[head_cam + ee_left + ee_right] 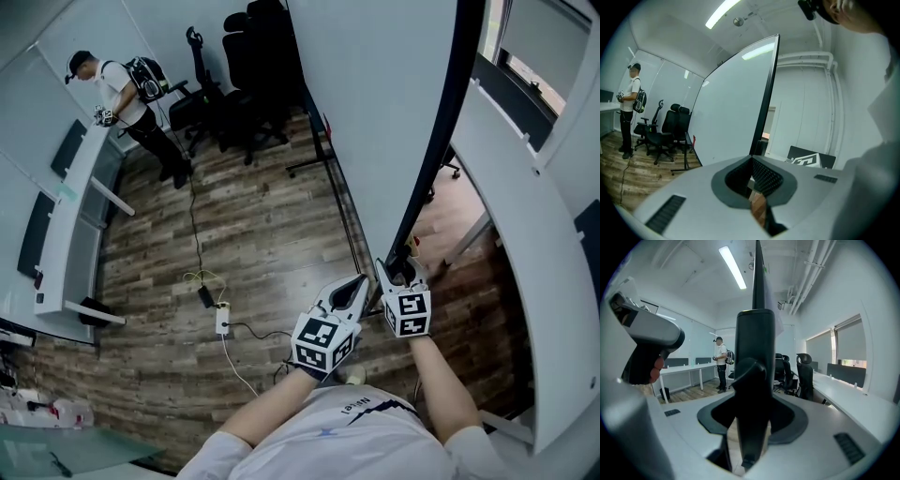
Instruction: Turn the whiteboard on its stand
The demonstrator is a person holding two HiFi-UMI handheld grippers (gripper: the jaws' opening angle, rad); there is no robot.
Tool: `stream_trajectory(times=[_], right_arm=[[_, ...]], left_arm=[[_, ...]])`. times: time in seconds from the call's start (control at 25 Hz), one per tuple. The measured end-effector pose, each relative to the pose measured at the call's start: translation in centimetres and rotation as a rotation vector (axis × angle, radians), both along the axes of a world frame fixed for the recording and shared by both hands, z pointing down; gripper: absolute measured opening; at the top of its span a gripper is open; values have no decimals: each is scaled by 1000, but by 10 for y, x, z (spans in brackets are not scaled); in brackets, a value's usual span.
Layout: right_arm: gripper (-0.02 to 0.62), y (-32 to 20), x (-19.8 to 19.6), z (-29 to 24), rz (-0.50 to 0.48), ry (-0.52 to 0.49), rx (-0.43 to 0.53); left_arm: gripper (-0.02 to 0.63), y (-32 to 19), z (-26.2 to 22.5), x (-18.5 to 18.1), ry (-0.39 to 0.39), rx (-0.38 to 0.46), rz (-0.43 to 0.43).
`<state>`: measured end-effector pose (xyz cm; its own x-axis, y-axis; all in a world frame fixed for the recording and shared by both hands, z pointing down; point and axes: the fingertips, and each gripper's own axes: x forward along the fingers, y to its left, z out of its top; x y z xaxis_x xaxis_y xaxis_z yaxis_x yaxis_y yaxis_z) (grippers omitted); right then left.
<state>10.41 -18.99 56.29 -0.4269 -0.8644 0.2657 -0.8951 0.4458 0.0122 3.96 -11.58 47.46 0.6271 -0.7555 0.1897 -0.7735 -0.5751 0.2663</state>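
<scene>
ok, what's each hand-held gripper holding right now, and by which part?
Right hand-held gripper clamps the whiteboard by its black side frame, low on the edge. Left hand-held gripper holds nothing, jaws together.

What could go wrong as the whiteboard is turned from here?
The right gripper grips only the thin black edge of the whiteboard, so it might slip as the board swings. The chairs stand close to the board's far end and could be struck. The cable lying across the floor could trip whoever walks the board round.
</scene>
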Motion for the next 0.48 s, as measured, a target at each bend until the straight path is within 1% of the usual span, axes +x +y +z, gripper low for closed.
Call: stream_trajectory(times=[0.2,0.48], right_arm=[[187,3,0,1,-21,-20,-28],[187,11,3,2,-25,3,-46]], left_arm=[[12,0,1,2,3,-4,12],[12,1,2,6,0,-8,20]])
